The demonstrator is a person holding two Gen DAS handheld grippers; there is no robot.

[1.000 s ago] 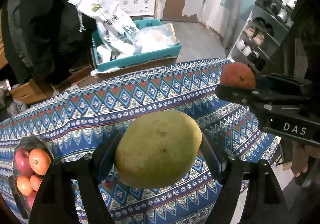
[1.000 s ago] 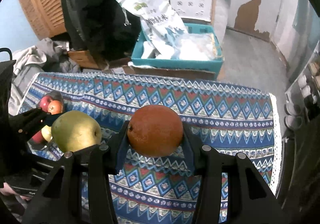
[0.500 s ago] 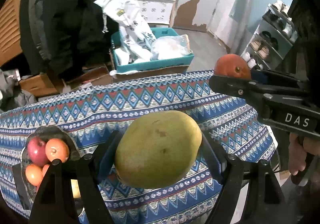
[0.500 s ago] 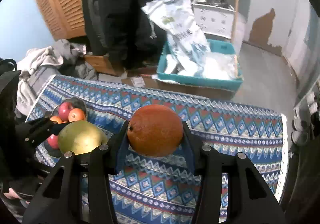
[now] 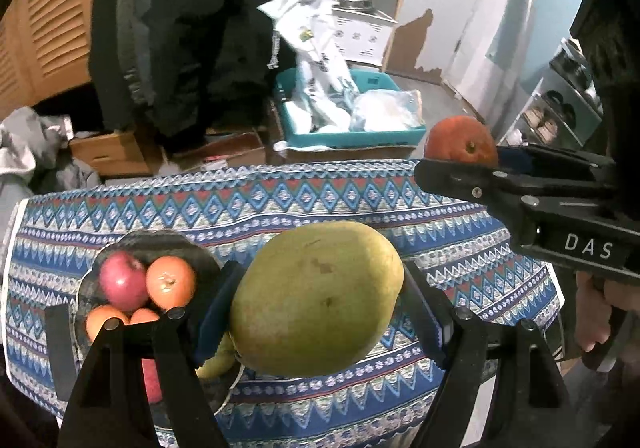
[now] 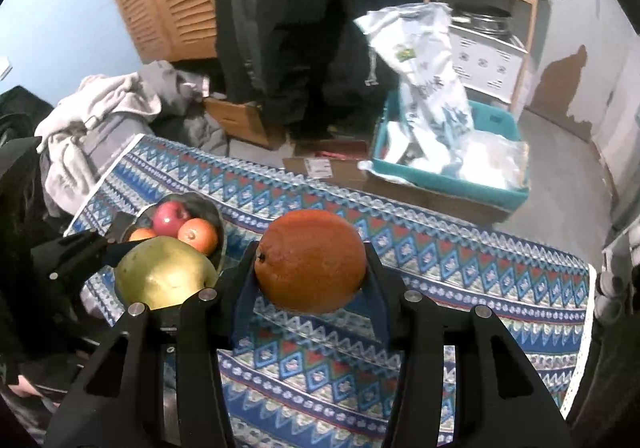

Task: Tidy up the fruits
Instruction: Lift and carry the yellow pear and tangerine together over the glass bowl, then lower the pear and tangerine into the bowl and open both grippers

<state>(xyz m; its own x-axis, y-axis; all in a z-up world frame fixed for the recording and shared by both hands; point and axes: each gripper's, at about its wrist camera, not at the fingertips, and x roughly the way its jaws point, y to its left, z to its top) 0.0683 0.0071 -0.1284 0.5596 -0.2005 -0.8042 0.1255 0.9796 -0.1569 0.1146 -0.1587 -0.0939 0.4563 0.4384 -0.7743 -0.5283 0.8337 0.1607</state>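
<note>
Clamped between the jaws of the left gripper [image 5: 320, 304]: a green mango [image 5: 318, 298], bulging past both pads, held off the cloth. Clamped likewise in the right gripper [image 6: 310, 272]: an orange [image 6: 311, 261], gripped on both flanks and also carried in the air. Swung into plain sight over the last second: the dark bowl [image 5: 158, 242], a second ago only a sliver at the left edge of the left view, now showing a red apple [image 5: 123, 280] and several small oranges [image 5: 171, 282] piled inside, with the mango hanging just beside and partly over its right rim. Judged from that shift: both fruits on their way to the bowl, mango likely first, orange waiting to the right. Little room left inside, so a low set-down on top of the pile probably needed, with some risk of a roll over the rim. Around the bowl: patterned tablecloth [image 6: 460, 260] bare across the middle and right, plenty of space for the right gripper to wait or swing in. Close by on the left: the table's edge, just beyond the bowl. Farther off, past the far edge: a teal bin [image 6: 452, 180] of plastic bags on the floor, a wooden shelf [image 5: 394, 4] behind it.
</note>
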